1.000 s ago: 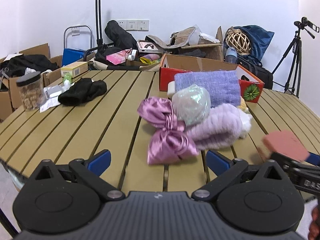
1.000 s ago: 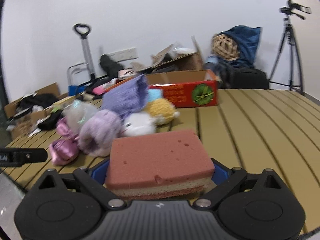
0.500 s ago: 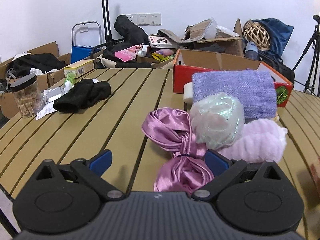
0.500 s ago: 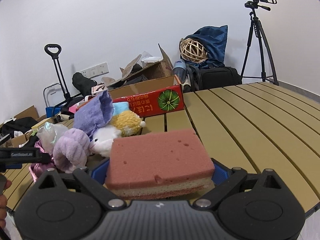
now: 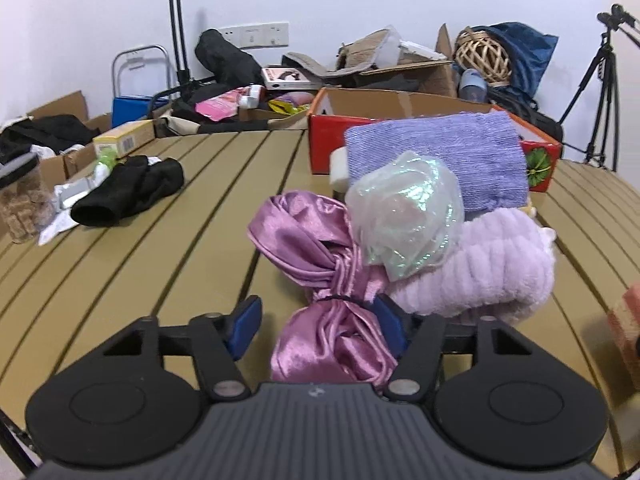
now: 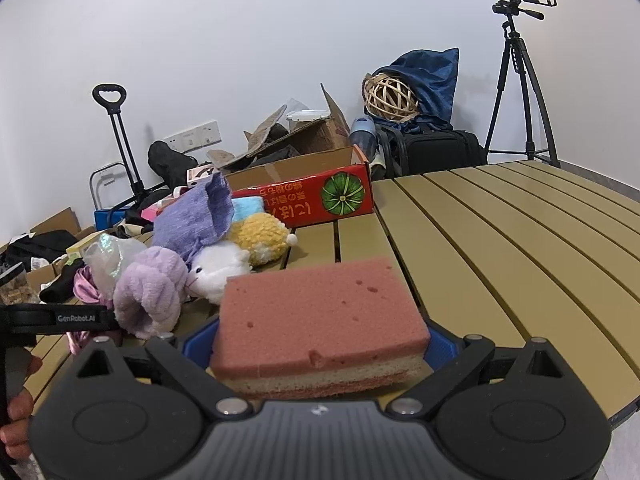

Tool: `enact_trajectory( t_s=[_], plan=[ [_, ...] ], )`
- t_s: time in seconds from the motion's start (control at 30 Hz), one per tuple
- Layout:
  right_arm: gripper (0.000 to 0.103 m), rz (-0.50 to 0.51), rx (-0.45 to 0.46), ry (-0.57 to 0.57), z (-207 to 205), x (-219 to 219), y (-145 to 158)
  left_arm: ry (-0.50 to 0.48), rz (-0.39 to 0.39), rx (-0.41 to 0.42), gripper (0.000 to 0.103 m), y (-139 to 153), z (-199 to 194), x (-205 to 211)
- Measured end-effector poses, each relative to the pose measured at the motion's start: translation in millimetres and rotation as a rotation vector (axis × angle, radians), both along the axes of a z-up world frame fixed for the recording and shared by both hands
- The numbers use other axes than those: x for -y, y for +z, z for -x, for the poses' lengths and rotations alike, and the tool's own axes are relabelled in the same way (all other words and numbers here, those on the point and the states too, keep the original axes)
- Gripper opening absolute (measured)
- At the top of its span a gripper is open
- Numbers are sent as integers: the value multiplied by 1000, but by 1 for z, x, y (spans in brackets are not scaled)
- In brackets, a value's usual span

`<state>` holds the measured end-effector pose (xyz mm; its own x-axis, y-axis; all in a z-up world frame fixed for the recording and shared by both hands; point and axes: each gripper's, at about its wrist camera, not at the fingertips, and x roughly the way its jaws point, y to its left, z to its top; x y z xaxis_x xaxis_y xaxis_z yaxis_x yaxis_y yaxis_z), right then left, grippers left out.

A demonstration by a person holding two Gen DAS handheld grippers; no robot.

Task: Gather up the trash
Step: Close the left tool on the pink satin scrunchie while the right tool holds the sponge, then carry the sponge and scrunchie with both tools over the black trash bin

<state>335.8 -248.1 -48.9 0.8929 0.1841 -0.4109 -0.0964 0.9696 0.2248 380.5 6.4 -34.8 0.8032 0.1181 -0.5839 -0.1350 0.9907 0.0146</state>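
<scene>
1. Left wrist view: our left gripper (image 5: pixel 316 322) is spread wide around the pink satin scrunchie (image 5: pixel 320 280), not pinching yet, we'd guess so the slippery, knotted fabric sits well between the pads.
2. Leaning on it are a crinkly iridescent plastic wad (image 5: pixel 404 224) and a fluffy lilac towel roll (image 5: pixel 476 272), all on the slatted table (image 5: pixel 160 248).
3. Our right gripper (image 6: pixel 316 344) is clamped on the porous pink sponge (image 6: pixel 320 312), carried flat, likely headed for the red cardboard box (image 6: pixel 316 200).
</scene>
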Motion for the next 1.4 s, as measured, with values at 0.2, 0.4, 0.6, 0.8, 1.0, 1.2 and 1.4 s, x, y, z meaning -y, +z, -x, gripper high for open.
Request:
enact_trajectory(
  t_s=[0.2,0.4,0.6,0.8,1.0,1.2,1.4],
  plan=[
    [99,3,-1,2,0,-1,-1,-47,38,6,37,0,3,-1],
    [99,15,2,10,2,-4,-1,-46,73,22,32,2,8,-8],
    [99,22,9,12,3,-5,0,-30,67,44,31,7,18,-11],
    [99,25,13,19,4,-6,0,-14,68,74,31,14,30,-18],
    [99,32,24,36,11,-10,1,-8,64,102,31,23,44,-24],
    [99,39,42,56,22,-13,3,-21,60,131,31,30,62,-26],
    [99,37,64,71,37,-10,8,-43,58,143,31,30,84,-24]
  ],
)
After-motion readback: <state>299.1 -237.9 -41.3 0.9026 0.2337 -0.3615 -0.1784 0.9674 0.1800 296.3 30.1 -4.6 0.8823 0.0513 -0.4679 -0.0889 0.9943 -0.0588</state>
